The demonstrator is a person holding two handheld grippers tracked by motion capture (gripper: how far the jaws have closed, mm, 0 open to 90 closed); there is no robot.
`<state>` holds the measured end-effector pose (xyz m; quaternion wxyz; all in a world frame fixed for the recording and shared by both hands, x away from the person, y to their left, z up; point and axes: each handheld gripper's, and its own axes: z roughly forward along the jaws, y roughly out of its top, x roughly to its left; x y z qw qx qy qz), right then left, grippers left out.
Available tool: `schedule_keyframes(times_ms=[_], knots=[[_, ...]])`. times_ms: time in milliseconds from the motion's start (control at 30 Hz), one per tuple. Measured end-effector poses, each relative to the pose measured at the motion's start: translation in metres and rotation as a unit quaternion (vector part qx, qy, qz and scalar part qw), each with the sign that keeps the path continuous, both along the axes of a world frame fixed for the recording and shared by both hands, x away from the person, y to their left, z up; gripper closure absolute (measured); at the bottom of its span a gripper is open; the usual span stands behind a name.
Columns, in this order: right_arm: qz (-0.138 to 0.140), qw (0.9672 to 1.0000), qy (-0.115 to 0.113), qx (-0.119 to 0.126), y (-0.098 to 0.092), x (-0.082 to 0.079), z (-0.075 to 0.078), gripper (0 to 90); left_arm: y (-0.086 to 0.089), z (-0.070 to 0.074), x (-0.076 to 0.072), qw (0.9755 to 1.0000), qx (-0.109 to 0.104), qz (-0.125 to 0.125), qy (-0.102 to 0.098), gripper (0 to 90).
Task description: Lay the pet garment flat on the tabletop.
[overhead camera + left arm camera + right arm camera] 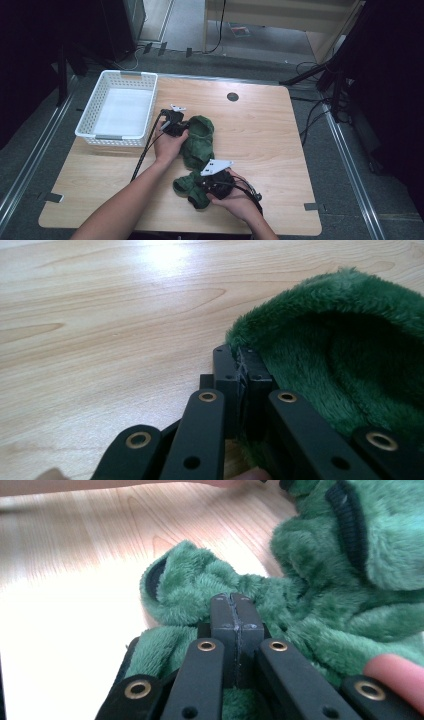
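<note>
Gripping: a green fleece garment [198,150] is pinched at two places, on the wooden table [260,135].
Landmark: the garment, lying crumpled near the table's middle, closer to the near edge.
Right gripper [236,607]: seen at the garment's near end; jaws are pressed together with a fold of fleece caught at their tips, beside a dark-trimmed opening, perhaps a cuff [156,577].
Left gripper [242,370]: seen at the garment's far end, on its basket side; jaws are closed on the rim of the fleece, the plush inside showing just past them.
Done so far: both ends appear to have been secured; the cloth is bunched, not spread or folded.
Left to do: judged as the whole handling proper, whether straightening, folding or lifting toward the basket; which one cannot be told.
Beyond the garment: a white slatted basket [102,92] stands at the table's far left corner, apart from the garment, nothing seen in it.
Farther: a round dark grommet [232,96] sits in the tabletop past the garment.
Obstructions: none is seen between garment and basket; the left gripper's cable [145,150] trails along that side and could snag.
</note>
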<state>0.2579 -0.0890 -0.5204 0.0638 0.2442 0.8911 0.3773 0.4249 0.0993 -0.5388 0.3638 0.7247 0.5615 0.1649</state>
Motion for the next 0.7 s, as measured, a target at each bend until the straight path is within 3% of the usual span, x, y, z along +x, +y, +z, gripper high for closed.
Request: schedule_keyframes(times_ms=[33,100,167,233,300,367,400,500,600,700], knots=[[-0.006,0.9999,-0.009,0.005,-0.001,-0.001,0.001,89.4,0.000,0.000,0.000,1.0000,0.003,-0.001,-0.002,88.6],[-0.044,0.9982,-0.027,0.030,-0.001,0.002,0.007,67.1,-0.001,0.000,-0.001,1.0000,0.002,-0.003,-0.003,88.1],[-0.087,0.9948,-0.038,0.037,0.003,0.008,0.008,54.0,-0.002,-0.001,-0.001,1.0000,-0.001,-0.004,-0.005,87.7],[-0.122,0.9910,-0.043,0.035,0.010,0.016,0.004,46.9,-0.004,-0.001,-0.001,1.0000,-0.004,-0.002,-0.007,87.2],[-0.154,0.9870,-0.045,0.009,0.019,0.025,-0.007,42.3,-0.005,-0.001,-0.001,1.0000,-0.005,-0.003,-0.007,86.7],[-0.170,0.9842,-0.049,-0.010,0.026,0.029,-0.018,46.1,-0.005,-0.001,-0.002,0.9999,-0.007,-0.003,-0.008,86.8],[-0.175,0.9829,-0.055,-0.016,0.028,0.029,-0.021,52.5,-0.005,-0.001,-0.002,0.9999,-0.008,-0.003,-0.008,87.0],[-0.165,0.9835,-0.067,-0.031,0.029,0.027,-0.021,71.9,-0.005,-0.001,-0.001,0.9999,-0.007,-0.005,-0.008,87.6],[-0.152,0.9875,-0.042,-0.009,0.021,0.029,-0.019,84.9,-0.004,-0.001,-0.001,1.0000,-0.007,-0.002,-0.006,88.2],[-0.124,0.9921,-0.018,0.003,0.012,0.026,-0.011,88.0,-0.004,0.000,-0.001,1.0000,-0.006,0.002,-0.004,88.7]])
